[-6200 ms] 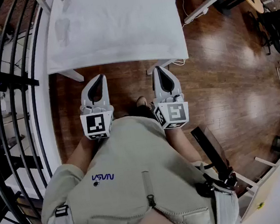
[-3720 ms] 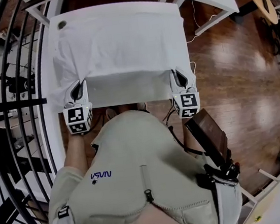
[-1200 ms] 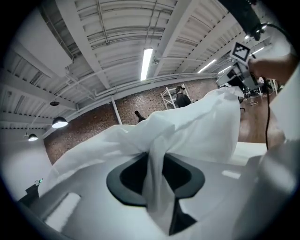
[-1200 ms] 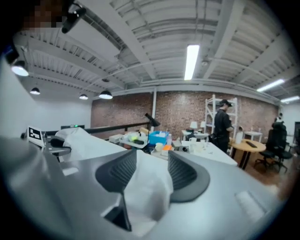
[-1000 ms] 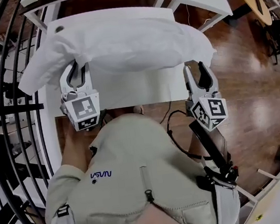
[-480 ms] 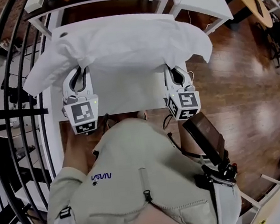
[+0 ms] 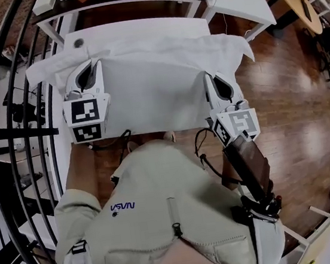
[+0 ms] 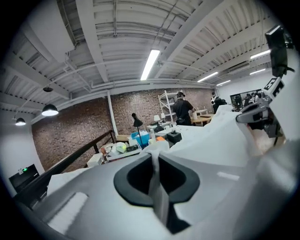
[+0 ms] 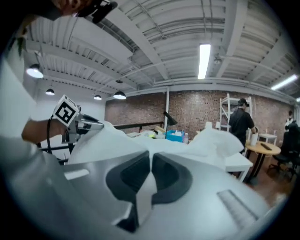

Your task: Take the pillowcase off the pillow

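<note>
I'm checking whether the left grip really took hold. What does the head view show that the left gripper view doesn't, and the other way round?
Only the head view: the layout from above, with the pillowcase spread over the white table and the wooden floor beside it. Only the left gripper view: the grip itself, jaws just closed and pressed together on a thin fold of the pillowcase, plus ceiling lights and a brick wall. Both: the left gripper at the pillowcase.
</note>
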Demonstrator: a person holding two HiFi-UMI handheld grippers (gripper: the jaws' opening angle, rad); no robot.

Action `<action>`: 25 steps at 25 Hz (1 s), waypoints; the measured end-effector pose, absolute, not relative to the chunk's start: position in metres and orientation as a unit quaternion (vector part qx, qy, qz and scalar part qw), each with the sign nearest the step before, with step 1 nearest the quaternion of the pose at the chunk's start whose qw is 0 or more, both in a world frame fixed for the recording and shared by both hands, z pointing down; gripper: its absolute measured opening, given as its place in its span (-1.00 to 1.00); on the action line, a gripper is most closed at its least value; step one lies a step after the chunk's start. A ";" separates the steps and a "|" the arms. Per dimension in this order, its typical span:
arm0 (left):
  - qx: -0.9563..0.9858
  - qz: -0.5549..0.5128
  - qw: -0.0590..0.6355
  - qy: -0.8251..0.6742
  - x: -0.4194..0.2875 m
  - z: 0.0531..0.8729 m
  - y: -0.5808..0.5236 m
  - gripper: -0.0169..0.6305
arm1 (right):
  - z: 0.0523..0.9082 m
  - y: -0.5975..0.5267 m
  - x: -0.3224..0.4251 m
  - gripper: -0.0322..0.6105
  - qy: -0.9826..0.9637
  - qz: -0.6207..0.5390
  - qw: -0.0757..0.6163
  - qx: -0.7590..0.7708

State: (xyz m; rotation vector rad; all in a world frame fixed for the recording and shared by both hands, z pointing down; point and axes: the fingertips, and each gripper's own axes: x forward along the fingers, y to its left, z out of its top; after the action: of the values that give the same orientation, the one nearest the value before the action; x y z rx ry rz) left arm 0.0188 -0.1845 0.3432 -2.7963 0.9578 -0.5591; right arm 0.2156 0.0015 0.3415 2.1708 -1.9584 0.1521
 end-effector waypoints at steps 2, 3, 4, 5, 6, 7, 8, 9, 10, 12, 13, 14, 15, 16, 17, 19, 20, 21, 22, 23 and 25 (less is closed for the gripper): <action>-0.928 -0.210 0.044 0.305 0.027 0.369 -0.190 -0.91 | 0.363 -0.001 0.221 -0.89 -0.662 0.083 0.114 0.736; -0.927 -0.220 0.034 0.301 0.030 0.385 -0.193 -0.91 | 0.378 -0.004 0.225 -0.89 -0.658 0.100 0.117 0.737; -0.926 -0.229 0.026 0.298 0.034 0.402 -0.198 -0.91 | 0.393 -0.008 0.230 -0.89 -0.654 0.116 0.121 0.738; -0.925 -0.235 0.022 0.297 0.038 0.417 -0.203 -0.92 | 0.406 -0.013 0.235 -0.89 -0.648 0.127 0.124 0.741; -0.924 -0.239 0.021 0.298 0.041 0.429 -0.208 -0.91 | 0.417 -0.018 0.241 -0.89 -0.642 0.133 0.124 0.745; -0.923 -0.239 0.023 0.301 0.044 0.437 -0.213 -0.91 | 0.424 -0.023 0.246 -0.89 -0.638 0.134 0.123 0.748; -0.922 -0.238 0.028 0.304 0.045 0.440 -0.216 -0.90 | 0.427 -0.027 0.250 -0.89 -0.634 0.133 0.121 0.752; -0.921 -0.236 0.033 0.307 0.045 0.439 -0.218 -0.87 | 0.430 -0.030 0.253 -0.89 -0.631 0.132 0.121 0.755; -0.921 -0.231 0.038 0.311 0.043 0.436 -0.218 -0.83 | 0.431 -0.033 0.256 -0.89 -0.627 0.131 0.122 0.758; -0.924 -0.207 0.041 0.318 0.036 0.423 -0.216 -0.72 | 0.437 -0.037 0.263 -0.89 -0.621 0.134 0.125 0.762; -0.926 -0.190 0.042 0.323 0.032 0.415 -0.214 -0.72 | 0.441 -0.040 0.267 -0.89 -0.618 0.137 0.126 0.764; -0.928 -0.174 0.042 0.327 0.027 0.409 -0.212 -0.72 | 0.446 -0.042 0.271 -0.89 -0.616 0.142 0.129 0.764; -0.930 -0.162 0.039 0.328 0.022 0.406 -0.208 -0.71 | 0.452 -0.045 0.274 -0.89 -0.614 0.149 0.134 0.764; -0.932 -0.157 0.034 0.326 0.017 0.407 -0.203 -0.67 | 0.460 -0.049 0.276 -0.88 -0.614 0.157 0.140 0.761; -0.934 -0.158 0.026 0.321 0.012 0.413 -0.196 -0.60 | 0.469 -0.053 0.278 -0.88 -0.614 0.165 0.149 0.757; -0.935 -0.179 0.010 0.307 0.004 0.435 -0.179 -0.45 | 0.488 -0.062 0.279 -0.88 -0.617 0.177 0.170 0.748; -0.934 -0.194 0.003 0.300 0.001 0.450 -0.170 -0.34 | 0.495 -0.066 0.280 -0.86 -0.618 0.181 0.180 0.744; -0.932 -0.211 -0.004 0.294 -0.002 0.465 -0.162 -0.27 | 0.500 -0.069 0.281 -0.81 -0.619 0.183 0.185 0.741; -0.930 -0.225 -0.012 0.289 -0.005 0.478 -0.154 -0.25 | 0.501 -0.071 0.281 -0.75 -0.620 0.185 0.187 0.739; -0.929 -0.236 -0.021 0.285 -0.009 0.489 -0.145 -0.21 | 0.500 -0.070 0.280 -0.66 -0.623 0.186 0.184 0.737; -0.927 -0.251 -0.037 0.277 -0.016 0.508 -0.130 -0.15 | 0.491 -0.061 0.274 -0.48 -0.631 0.183 0.168 0.735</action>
State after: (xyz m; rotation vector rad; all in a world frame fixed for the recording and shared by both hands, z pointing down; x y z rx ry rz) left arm -0.0157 -0.1295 0.5079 -2.9830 0.8908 -0.8066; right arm 0.2739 -0.0614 0.4908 2.0901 -1.7954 0.5197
